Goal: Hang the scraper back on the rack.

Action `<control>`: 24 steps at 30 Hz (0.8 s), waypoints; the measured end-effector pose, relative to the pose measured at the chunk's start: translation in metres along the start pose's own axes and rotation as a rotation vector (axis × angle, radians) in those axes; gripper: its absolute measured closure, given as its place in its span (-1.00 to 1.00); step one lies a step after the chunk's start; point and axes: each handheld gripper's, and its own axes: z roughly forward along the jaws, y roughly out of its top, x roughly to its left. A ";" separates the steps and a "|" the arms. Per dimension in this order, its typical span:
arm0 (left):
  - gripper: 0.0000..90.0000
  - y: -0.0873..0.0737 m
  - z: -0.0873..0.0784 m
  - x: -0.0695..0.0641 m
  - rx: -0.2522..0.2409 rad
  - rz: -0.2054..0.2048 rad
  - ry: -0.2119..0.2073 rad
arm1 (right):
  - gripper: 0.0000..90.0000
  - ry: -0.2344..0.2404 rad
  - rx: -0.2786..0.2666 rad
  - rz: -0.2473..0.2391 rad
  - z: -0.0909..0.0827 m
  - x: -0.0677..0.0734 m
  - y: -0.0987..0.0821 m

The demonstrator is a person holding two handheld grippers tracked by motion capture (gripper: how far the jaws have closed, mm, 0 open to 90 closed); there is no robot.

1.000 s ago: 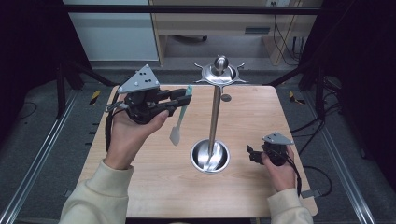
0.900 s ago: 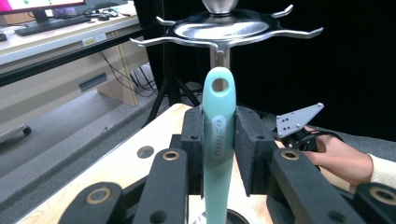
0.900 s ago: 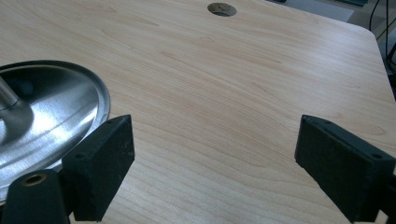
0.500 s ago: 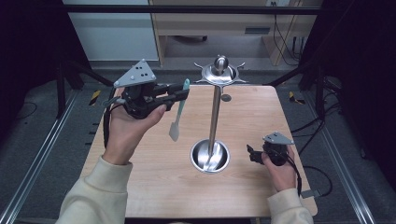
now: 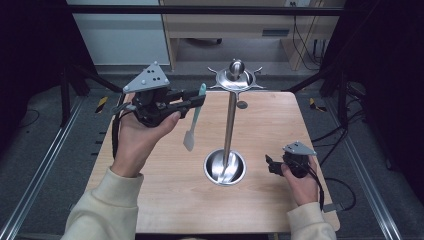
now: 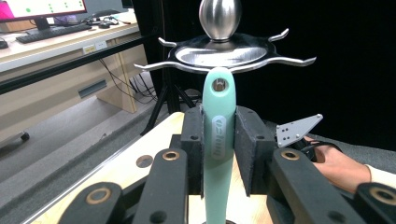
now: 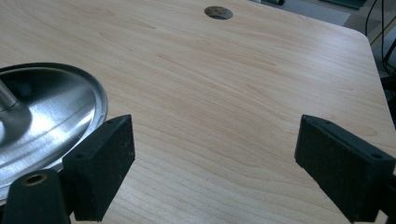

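My left gripper (image 5: 194, 102) is held above the table's left half and is shut on the handle of a mint-green spatula (image 5: 192, 126). The spatula's pale blade hangs down over the wood. In the left gripper view the handle (image 6: 218, 135) stands upright between the pads, its hanging hole just below the hooked disc of the metal utensil stand (image 6: 224, 52). The stand (image 5: 230, 120) rises from a round steel base (image 5: 225, 168) at the table's middle. My right gripper (image 5: 270, 165) rests low at the right, open, its jaws (image 7: 210, 161) over bare wood.
The wooden table (image 5: 280, 125) has a small round hole (image 5: 242, 104) near its far edge. The stand's base dish (image 7: 46, 121) lies just left of the right gripper's jaws. Dark frame rails and cables run round the table, with a desk beyond.
The left gripper has lifted slightly with the spatula and sits a touch nearer the stand's top. The right hand has not moved.
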 end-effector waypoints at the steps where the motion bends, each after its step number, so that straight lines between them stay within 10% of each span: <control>1: 0.65 0.001 0.000 0.000 0.000 0.003 0.001 | -0.73 0.001 -0.001 0.001 0.000 0.000 0.000; 24: 0.65 0.003 0.017 -0.003 0.056 -0.007 0.001 | -0.73 0.010 -0.010 0.015 -0.001 0.000 -0.001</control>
